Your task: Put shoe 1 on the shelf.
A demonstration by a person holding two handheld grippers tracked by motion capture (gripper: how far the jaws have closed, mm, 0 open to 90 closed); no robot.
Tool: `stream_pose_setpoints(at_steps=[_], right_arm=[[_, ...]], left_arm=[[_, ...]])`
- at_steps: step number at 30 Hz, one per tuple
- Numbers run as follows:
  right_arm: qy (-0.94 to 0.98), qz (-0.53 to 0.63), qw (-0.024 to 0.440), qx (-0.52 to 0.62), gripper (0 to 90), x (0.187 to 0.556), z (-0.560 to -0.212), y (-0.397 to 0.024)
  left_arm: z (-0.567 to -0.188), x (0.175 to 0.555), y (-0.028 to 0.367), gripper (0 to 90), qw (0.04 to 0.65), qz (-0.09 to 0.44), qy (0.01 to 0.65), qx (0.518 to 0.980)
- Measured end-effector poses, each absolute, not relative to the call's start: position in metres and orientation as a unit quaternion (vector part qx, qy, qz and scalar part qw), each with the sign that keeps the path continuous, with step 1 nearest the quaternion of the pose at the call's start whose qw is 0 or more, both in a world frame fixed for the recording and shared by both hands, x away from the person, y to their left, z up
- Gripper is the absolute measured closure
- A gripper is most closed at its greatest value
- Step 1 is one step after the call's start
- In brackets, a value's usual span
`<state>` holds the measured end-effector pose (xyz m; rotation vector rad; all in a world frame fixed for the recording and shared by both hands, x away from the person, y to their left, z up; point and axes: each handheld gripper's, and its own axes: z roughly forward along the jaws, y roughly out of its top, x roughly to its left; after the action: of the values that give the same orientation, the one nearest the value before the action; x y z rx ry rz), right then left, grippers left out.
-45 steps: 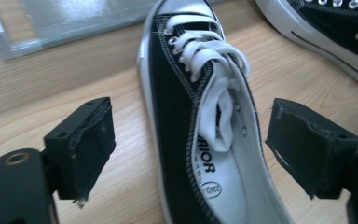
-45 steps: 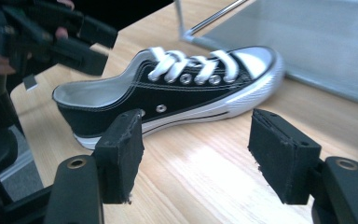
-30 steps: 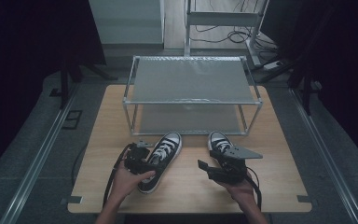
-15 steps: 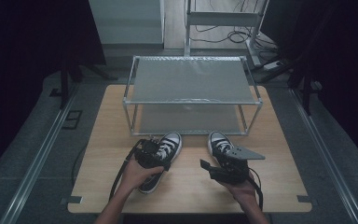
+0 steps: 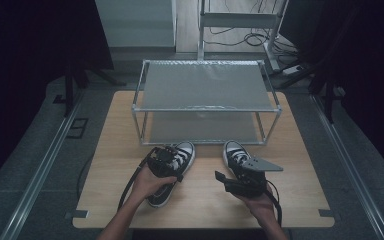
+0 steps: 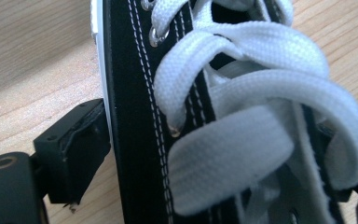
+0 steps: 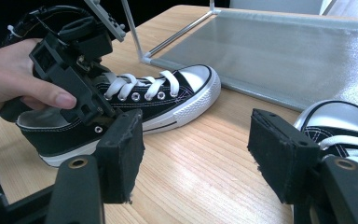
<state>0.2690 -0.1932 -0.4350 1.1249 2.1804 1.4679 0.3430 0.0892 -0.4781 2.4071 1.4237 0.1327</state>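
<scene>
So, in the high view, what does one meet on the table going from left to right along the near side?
Left hand-held gripper → left shoe → right shoe → right hand-held gripper, sitting over that shoe's rear part.

Dim, dark-edged high view with soft shadows; both gripper views are brighter, the left one's close foreground blurred.

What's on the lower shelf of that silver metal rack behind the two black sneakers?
The lower shelf of the silver metal rack looks bare along its visible front part, a plain grey sheet. The rack's grey top panel covers the back of it from above, so that part cannot be checked.
</scene>
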Motion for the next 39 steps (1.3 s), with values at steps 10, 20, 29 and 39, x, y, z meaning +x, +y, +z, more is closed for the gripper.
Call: stream_pose_setpoints(at_steps=[10,20,29,39], right_arm=[[0.752,0.510,0.140,0.394,36.3,0.269,-0.434,-0.197],[0.741,0.518,0.142,0.404,36.9,0.269,-0.432,-0.204],[0.732,0.521,0.147,0.413,37.2,0.269,-0.429,-0.213],[0.726,0.524,0.148,0.420,37.3,0.270,-0.426,-0.220]], left_arm=[[-0.474,0.341,0.097,15.2,0.204,0.033,0.484,0.850],[-0.442,0.330,0.102,15.5,0.290,0.015,0.449,0.845],[-0.420,0.328,0.102,15.5,0.323,0.015,0.438,0.839],[-0.397,0.326,0.097,15.6,0.343,0.018,0.418,0.841]])
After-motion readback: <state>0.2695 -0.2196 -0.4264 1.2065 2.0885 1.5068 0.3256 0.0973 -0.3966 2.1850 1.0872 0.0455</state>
